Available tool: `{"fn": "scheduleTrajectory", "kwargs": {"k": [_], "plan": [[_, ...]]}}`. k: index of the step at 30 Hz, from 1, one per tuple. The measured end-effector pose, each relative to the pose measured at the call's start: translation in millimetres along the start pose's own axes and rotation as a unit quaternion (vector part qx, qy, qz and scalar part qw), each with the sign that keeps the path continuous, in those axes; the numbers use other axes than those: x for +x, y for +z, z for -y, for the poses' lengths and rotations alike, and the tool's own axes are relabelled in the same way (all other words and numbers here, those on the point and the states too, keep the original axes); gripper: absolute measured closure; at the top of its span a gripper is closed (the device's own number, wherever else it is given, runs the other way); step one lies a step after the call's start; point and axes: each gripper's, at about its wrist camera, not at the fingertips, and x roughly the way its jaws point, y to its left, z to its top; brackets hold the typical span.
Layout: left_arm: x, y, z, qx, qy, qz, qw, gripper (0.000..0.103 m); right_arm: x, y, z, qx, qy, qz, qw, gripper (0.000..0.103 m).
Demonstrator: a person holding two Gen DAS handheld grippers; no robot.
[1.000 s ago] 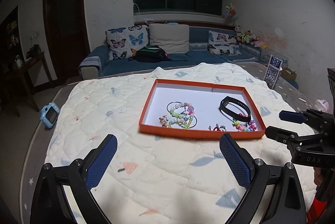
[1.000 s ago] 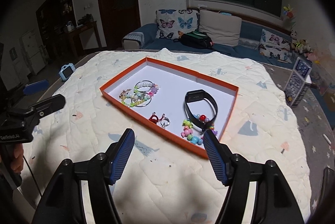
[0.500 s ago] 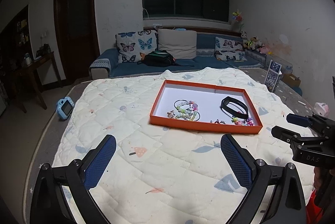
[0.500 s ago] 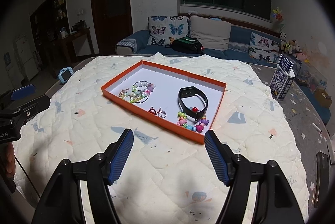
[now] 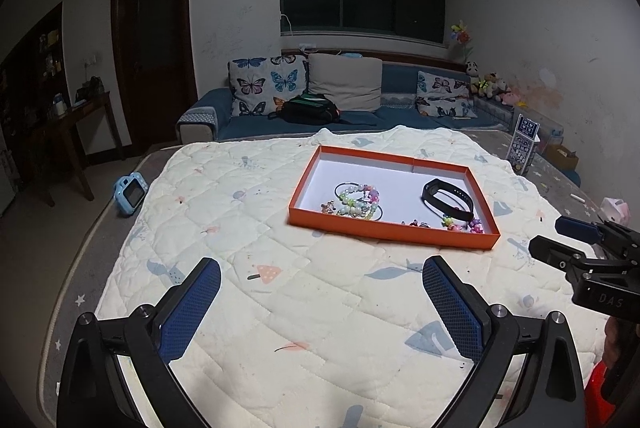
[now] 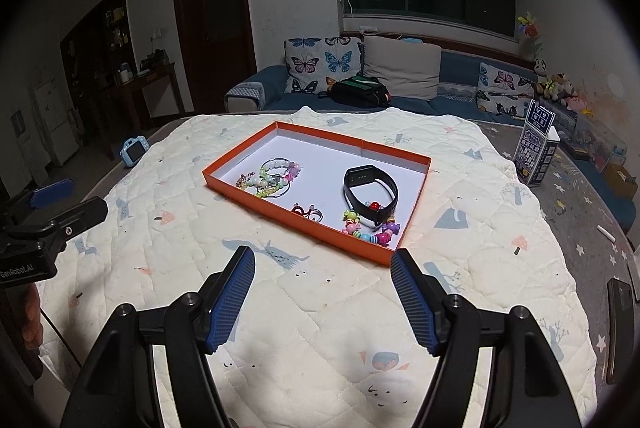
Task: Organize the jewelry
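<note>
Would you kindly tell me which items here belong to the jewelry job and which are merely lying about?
For the job:
orange tray
beaded bracelets
black wristband
rings
colourful bead bracelet

Lying about:
blue toy camera
patterned carton
black bag
quilt

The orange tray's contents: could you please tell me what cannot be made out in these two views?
- Left wrist view: the orange tray's near wall hides part of the rings.
- Both views: the beaded bracelets are too tangled and small to count.
- Right wrist view: the black band covers some colourful beads.
</note>
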Motion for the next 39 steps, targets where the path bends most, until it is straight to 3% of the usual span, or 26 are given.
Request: {"fn": "scheduleTrajectory", "kwargs": {"k": [39], "plan": [[2.1,-7.8,2.4,0.004,0.0,-0.001,1.0,0.0,-4.8,-1.9,-2.5,0.003,0.013,0.006,1.0,0.025]]}}
